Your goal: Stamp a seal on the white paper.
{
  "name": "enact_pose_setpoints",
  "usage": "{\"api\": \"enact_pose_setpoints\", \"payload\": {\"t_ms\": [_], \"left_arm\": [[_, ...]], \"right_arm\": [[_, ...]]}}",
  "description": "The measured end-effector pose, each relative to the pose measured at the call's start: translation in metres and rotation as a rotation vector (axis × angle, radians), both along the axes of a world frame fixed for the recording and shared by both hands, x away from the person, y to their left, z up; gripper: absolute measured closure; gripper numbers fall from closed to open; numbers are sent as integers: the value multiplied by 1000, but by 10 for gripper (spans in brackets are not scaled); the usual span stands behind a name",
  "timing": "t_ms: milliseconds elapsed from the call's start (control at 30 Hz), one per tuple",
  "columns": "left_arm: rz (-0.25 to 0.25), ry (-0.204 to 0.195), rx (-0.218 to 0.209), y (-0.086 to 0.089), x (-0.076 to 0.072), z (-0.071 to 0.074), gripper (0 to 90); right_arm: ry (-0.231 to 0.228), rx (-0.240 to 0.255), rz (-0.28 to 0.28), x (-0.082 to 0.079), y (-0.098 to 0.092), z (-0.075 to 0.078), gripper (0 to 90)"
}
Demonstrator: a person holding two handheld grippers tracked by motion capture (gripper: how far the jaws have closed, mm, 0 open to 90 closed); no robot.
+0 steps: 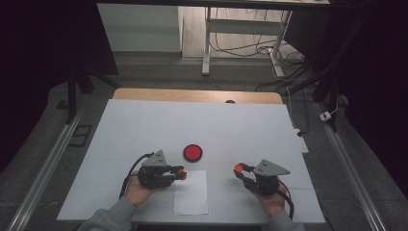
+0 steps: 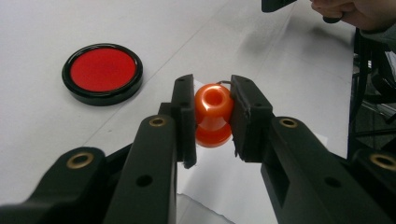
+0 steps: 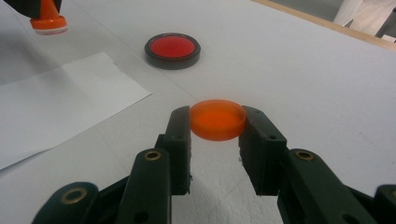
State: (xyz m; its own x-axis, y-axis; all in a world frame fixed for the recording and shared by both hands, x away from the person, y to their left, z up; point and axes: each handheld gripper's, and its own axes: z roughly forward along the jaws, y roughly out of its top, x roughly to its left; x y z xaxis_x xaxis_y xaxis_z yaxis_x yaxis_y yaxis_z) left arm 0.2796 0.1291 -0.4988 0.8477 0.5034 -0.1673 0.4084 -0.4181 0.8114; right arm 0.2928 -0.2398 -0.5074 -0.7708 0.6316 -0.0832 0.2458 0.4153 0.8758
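Each hand carries a black gripper. The left gripper (image 1: 184, 173), lower left of centre in the high view, and the right gripper (image 1: 238, 171), lower right of centre, each bear a grey three-cornered plate on top. A black cable loops from each body down past the wrist. In the gripper views the jaws are matt black bars with brass-ringed pivot holes, small plain holes and flat rectangular pads. The sleeves at the bottom edge of the high view are grey-green.
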Motion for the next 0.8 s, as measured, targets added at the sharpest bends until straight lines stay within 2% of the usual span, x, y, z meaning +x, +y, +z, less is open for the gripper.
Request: {"api": "enact_pose_setpoints", "payload": {"t_ms": [800], "left_arm": [[-46,24,43,-17,-3,-15,721]], "right_arm": [[2,-3,1,0,0,-1,644]]}}
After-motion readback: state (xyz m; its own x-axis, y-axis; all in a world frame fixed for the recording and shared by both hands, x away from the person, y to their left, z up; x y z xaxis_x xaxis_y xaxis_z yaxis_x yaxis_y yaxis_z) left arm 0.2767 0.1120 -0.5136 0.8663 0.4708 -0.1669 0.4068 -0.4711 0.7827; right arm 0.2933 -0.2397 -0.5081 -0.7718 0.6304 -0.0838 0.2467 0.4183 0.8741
